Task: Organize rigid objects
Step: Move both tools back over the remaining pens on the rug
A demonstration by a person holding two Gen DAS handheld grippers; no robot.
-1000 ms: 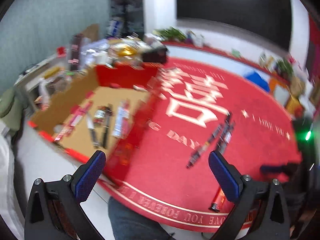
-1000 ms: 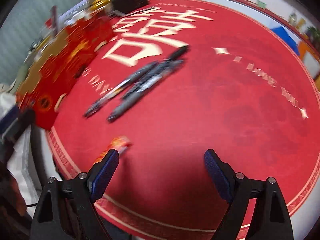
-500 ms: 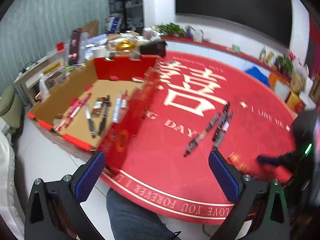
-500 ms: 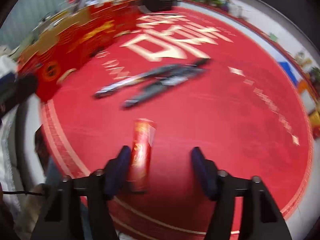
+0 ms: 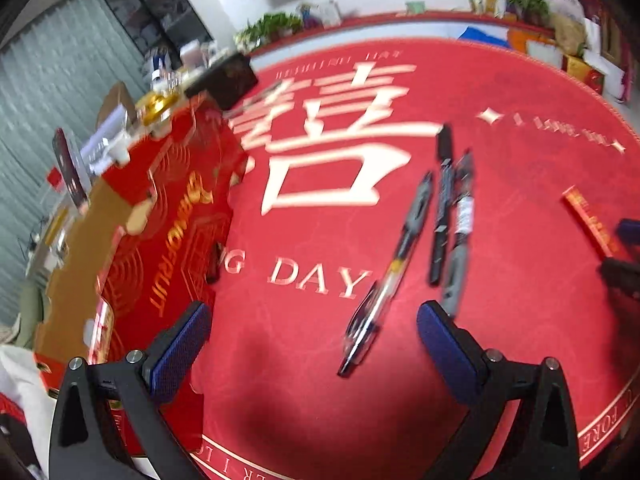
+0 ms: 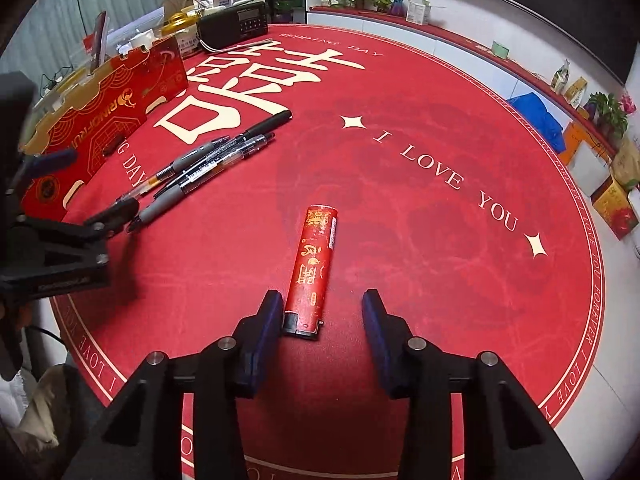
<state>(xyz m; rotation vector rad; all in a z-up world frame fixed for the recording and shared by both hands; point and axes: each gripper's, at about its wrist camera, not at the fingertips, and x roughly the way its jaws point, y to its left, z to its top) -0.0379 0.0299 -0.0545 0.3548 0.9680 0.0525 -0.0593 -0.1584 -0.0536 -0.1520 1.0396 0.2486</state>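
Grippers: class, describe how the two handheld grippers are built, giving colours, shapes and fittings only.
The left gripper and right gripper match: black angular frames with triangular cut-outs, silver round bolts at the joints, and flat fingers faced with textured dark blue pads.

A: Left wrist view: motion blur throughout. The pens (image 5: pixel 444 216) smear along their length and the print on the red mat (image 5: pixel 500 320) is soft. Right wrist view?

B: Sharp. Lettering on the lighter (image 6: pixel 312 264) is crisp. Bright, even overhead room light; only soft shadows, a dark patch under the left gripper (image 5: pixel 312 344).

A: Both show strong fisheye bending, straight edges curving near the rim.

B: Black vignette in all corners.
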